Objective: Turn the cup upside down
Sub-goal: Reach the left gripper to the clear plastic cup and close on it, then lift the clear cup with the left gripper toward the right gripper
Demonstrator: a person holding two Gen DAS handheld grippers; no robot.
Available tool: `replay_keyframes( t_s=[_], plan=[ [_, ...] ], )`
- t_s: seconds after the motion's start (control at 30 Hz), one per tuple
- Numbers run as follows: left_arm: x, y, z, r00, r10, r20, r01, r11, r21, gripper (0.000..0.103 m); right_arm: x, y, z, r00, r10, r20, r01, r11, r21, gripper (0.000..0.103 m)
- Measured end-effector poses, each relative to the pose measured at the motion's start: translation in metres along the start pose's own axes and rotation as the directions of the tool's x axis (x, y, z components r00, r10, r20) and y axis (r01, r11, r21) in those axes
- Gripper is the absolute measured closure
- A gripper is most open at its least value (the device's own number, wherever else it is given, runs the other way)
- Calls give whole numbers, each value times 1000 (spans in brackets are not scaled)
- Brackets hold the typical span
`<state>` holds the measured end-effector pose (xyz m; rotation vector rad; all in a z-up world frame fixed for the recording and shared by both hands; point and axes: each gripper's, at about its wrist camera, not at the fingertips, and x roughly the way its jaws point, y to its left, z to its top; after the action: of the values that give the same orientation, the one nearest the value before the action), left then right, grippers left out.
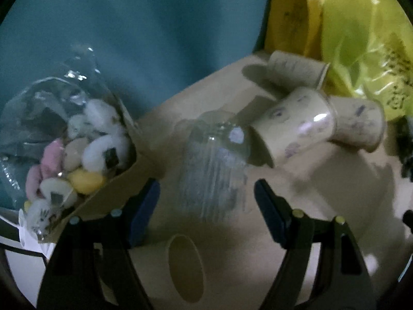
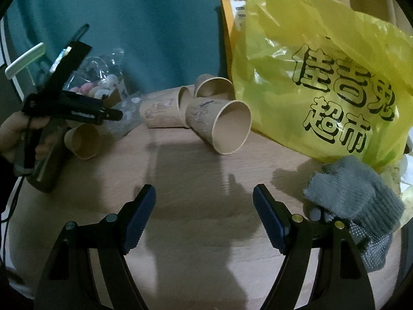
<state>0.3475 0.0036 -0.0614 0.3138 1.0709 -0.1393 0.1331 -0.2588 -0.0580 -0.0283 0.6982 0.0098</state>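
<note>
A clear ribbed plastic cup [image 1: 216,168] lies on the wooden table, just ahead of and between the fingers of my open left gripper [image 1: 206,206]; it also shows in the right wrist view [image 2: 124,118]. Three paper cups lie on their sides behind it [image 1: 291,126] [image 1: 358,124] [image 1: 294,67]; in the right wrist view the nearest one's mouth faces me [image 2: 222,129]. Another paper cup [image 1: 185,266] lies under the left gripper, also seen in the right wrist view [image 2: 84,140]. My right gripper [image 2: 204,214] is open and empty above the bare table. The left gripper [image 2: 77,108] shows there at the left.
A clear bag of pastel sweets [image 1: 77,155] stands at the left. A yellow plastic shopping bag [image 2: 322,77] fills the right, with a yellow box [image 2: 232,25] behind it. A grey knit glove [image 2: 356,201] lies at the right. A teal curtain [image 2: 155,25] hangs behind.
</note>
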Motion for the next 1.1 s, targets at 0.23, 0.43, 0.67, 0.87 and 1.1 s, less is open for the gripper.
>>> replay_keyframes(
  t_s=[0.23, 0.43, 0.67, 0.87, 1.1],
  plan=[
    [24, -4, 0, 1000, 6, -21, -6, 1000, -4, 29, 8, -12, 1, 1000, -3, -10, 4, 999, 34, 22],
    [13, 5, -3, 1000, -22, 5, 22, 998, -61, 42, 5, -15, -3, 1000, 3, -10, -3, 999, 37, 22],
    [-31, 4, -25, 996, -44, 75, 54, 990, -132, 45, -10, -10, -4, 1000, 11, 13, -12, 999, 32, 22],
    [-73, -25, -66, 984, -142, 107, 160, 972, -175, 46, -30, 4, -11, 999, 33, 31, -33, 999, 18, 22],
    [-115, -65, -117, 969, -181, 170, 222, 939, -263, 46, -56, 16, -29, 998, 61, 29, -61, 998, -3, 22]
  ],
)
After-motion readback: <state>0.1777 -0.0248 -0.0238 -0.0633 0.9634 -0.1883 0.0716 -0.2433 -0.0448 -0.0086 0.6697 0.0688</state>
